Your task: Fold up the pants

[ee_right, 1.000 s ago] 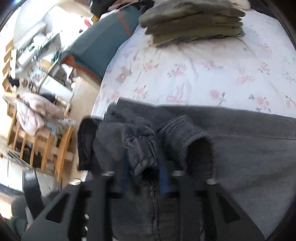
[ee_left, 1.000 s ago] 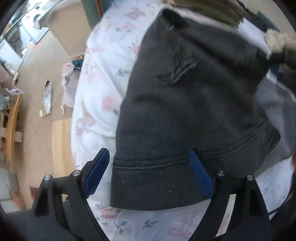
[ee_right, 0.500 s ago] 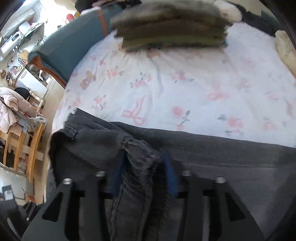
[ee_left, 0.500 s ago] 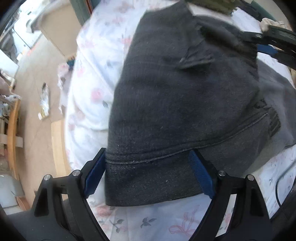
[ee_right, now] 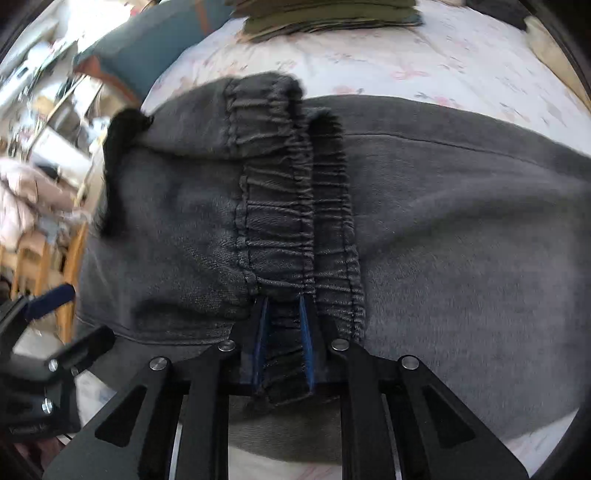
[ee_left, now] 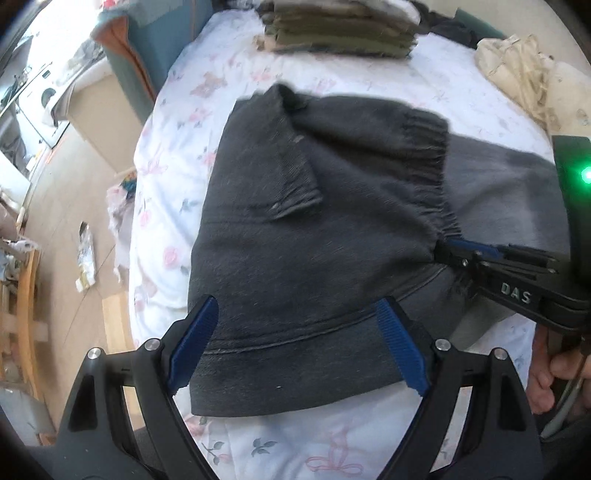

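Note:
Dark grey sweatpants [ee_left: 314, 240] lie folded over on the flowered bed sheet [ee_left: 177, 147]. Their elastic waistband [ee_right: 280, 206] rests on top of the paler leg part [ee_right: 461, 240]. My right gripper [ee_right: 282, 301] is closing, and its blue pads press a fold of that waistband between them. In the left wrist view the right gripper [ee_left: 448, 247] comes in from the right at the waistband's near end, with a hand behind it. My left gripper [ee_left: 295, 302] hovers open above the folded pants' near edge, with its pads apart from the cloth.
A stack of folded olive clothes [ee_left: 340, 29] sits at the far end of the bed. A cream cloth [ee_left: 524, 74] lies at the far right. The bed's left edge drops to a wooden floor with litter [ee_left: 86, 254], a teal seat [ee_left: 147, 44] and wooden furniture [ee_left: 26, 295].
My right gripper carried the waistband down onto the leg part, loosened briefly and gripped it again. My left gripper drew up and back, still open, so more of the pants shows.

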